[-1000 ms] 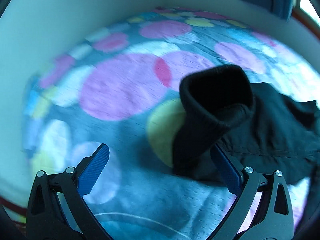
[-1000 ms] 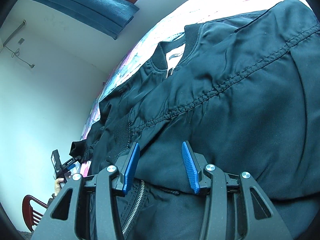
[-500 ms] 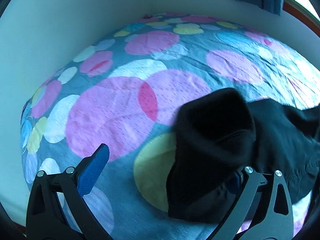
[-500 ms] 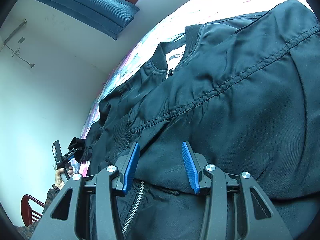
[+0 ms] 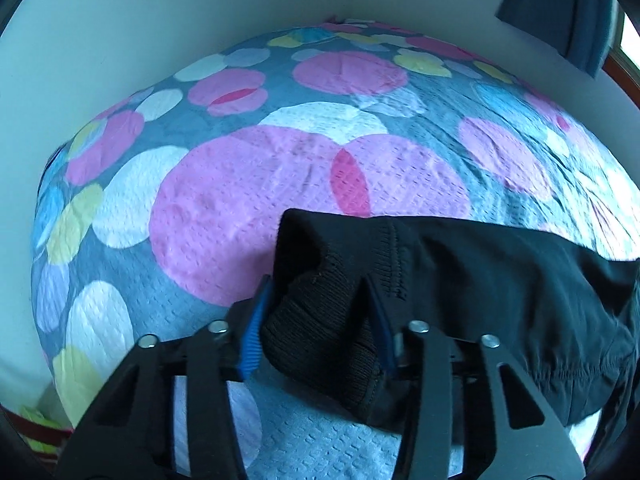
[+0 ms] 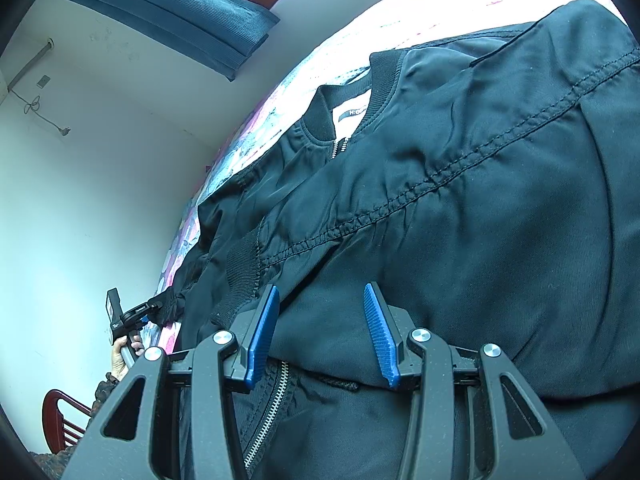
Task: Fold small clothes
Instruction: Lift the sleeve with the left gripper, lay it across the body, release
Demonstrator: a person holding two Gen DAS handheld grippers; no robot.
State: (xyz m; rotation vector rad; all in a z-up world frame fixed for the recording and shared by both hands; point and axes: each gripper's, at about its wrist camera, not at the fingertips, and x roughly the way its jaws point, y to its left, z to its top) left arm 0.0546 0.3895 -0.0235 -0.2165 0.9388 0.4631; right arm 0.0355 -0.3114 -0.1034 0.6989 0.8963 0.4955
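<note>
We have a black jacket (image 6: 460,184) spread over the spotted bedspread (image 5: 248,184), collar toward the far side, zip partly open at the neck and ribbed bands at collar, cuff and hem. Its thin, slightly shiny cloth wrinkles along the stitched seams. One sleeve (image 5: 520,280) runs out to the side, and its knitted cuff (image 5: 320,312) sits bunched between the blue pads of our left gripper (image 5: 316,320), whose jaws are closing on it. We judge this the sleeve fold: the cuff is being taken so the sleeve can be carried across the body. That next move calls for a firm bite, then a lift and a sweep inward without dragging the body. Our right gripper (image 6: 320,328) rests at the hem, jaws partly open, with cloth lying between the pads; whether they pinch it we cannot tell.
</note>
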